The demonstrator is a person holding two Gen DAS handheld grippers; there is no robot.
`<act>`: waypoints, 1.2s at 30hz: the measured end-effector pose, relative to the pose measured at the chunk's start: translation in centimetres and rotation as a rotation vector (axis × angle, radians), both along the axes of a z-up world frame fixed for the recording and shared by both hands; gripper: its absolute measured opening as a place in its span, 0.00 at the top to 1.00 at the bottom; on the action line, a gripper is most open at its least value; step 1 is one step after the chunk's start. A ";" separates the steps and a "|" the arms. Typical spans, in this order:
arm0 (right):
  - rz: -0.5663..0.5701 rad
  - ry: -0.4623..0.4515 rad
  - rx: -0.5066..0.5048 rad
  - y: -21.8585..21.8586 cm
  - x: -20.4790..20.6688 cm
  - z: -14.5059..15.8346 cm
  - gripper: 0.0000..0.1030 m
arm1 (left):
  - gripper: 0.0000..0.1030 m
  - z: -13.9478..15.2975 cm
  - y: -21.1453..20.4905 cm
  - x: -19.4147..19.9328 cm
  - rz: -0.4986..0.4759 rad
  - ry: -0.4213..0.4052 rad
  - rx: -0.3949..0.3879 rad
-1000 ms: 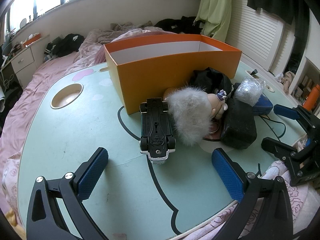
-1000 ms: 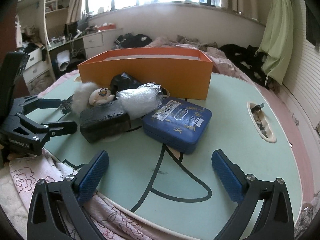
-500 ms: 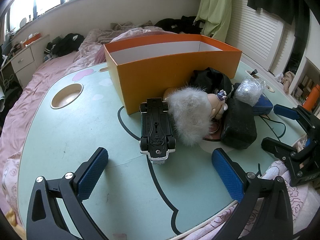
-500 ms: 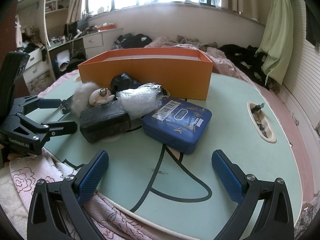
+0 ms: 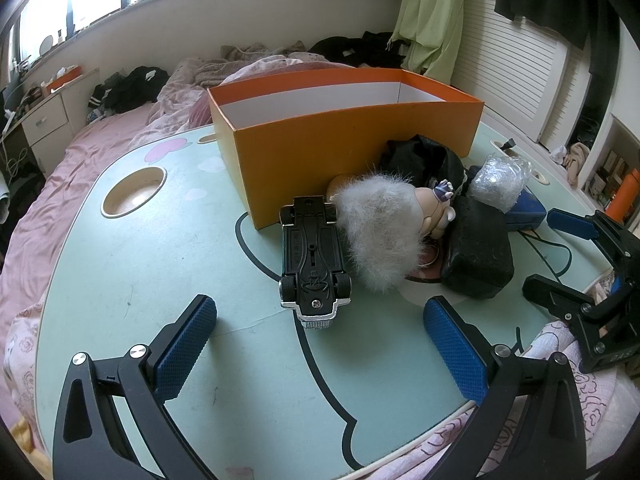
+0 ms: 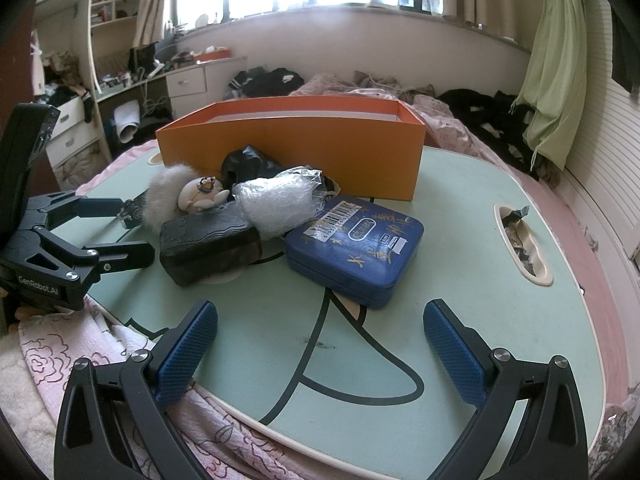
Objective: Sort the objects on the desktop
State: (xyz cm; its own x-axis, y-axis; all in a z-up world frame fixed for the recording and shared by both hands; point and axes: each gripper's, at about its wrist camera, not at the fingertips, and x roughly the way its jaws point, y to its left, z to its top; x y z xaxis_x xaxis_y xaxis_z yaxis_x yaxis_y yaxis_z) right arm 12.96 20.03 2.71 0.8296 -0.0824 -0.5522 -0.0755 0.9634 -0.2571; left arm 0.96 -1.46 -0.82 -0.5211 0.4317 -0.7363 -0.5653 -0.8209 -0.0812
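While both of my grippers hang spread wide and empty over the near edge of the mint-green table (image 5: 120,264), nothing has gone into the orange box (image 5: 344,148) that I can see; its white inner wall shows bare as far as the rim allows. My left gripper (image 5: 320,344) faces the toy car (image 5: 314,258), which lies on its roof, chassis up, just in front of the box's corner. I judge it stiff and fairly light, with smooth sides that could slip, so I would pinch it across its flanks between the wheels. Touching its right side is the fluffy grey-haired doll (image 5: 384,232), soft and easily crushed; the body is the safer hold.

My right gripper (image 6: 320,344) faces the blue tin (image 6: 356,248), flat and rigid, too broad to span easily except across a corner or edge. From this view I see its barcode label, the crinkled plastic bundle (image 6: 276,204) resting against it, and the black case (image 6: 210,242) end-on. The left view hides most of the tin behind that case, but alone shows the car plainly.
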 end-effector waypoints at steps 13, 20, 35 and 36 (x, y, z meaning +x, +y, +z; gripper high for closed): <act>0.025 -0.004 -0.003 0.0 0.0 0.0 0.00 | 0.00 0.0 0.0 0.0 -0.007 0.000 0.001; 0.031 -0.005 -0.003 -0.1 0.0 0.0 0.00 | 0.00 -0.1 -0.1 -0.1 0.001 0.000 -0.003; 0.043 -0.007 -0.003 0.1 0.1 0.1 0.00 | 0.22 10.1 0.5 -3.7 -0.044 0.036 0.067; 0.102 -0.012 -0.007 0.1 0.1 0.1 0.00 | 0.22 10.7 1.1 -5.0 -0.059 -0.006 0.072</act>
